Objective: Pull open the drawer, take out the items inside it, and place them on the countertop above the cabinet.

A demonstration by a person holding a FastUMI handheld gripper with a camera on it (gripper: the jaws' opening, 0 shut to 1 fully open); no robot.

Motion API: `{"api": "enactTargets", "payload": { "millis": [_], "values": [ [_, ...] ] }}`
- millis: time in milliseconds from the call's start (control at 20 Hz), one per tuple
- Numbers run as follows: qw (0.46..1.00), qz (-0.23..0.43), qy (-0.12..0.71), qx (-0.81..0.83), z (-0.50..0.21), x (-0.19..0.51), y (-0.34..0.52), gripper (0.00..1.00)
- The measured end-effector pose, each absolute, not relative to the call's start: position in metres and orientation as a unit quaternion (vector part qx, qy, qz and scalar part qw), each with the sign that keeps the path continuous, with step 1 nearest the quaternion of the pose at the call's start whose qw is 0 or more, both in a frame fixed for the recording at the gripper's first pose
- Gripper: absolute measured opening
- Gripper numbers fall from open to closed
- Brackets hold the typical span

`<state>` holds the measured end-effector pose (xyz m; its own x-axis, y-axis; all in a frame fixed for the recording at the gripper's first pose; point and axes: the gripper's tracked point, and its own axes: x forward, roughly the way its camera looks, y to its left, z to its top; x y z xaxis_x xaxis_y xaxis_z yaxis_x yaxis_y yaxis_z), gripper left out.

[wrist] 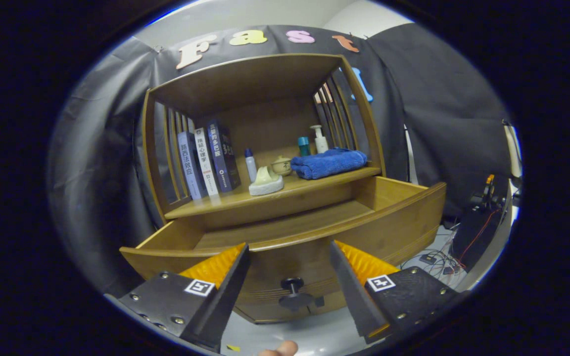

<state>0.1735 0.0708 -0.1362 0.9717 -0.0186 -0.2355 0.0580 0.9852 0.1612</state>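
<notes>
my gripper (290,264) spread, holding nothing | drawer (285,232) pulled out, just ahead | knob (292,286) between fingers, below tips | visible drawer floor bare

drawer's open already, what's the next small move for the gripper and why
Probably back off and finish. The drawer stands pulled out and the part of its floor in view looks bare. The soap dish, the small bottle and the blue towel sit on the countertop. The gripper hangs open at the drawer's front, above the knob.

Books (208,160) left on countertop (245,195), towel (328,163) right, drawer (285,232) below
</notes>
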Motion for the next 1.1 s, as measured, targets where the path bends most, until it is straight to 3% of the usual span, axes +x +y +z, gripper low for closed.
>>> {"api": "enactTargets", "payload": {
  "millis": [1100],
  "values": [
    [0.988,-0.019,0.118,0.1,-0.1374,0.1734,0.0725,0.96]
  ]
}}
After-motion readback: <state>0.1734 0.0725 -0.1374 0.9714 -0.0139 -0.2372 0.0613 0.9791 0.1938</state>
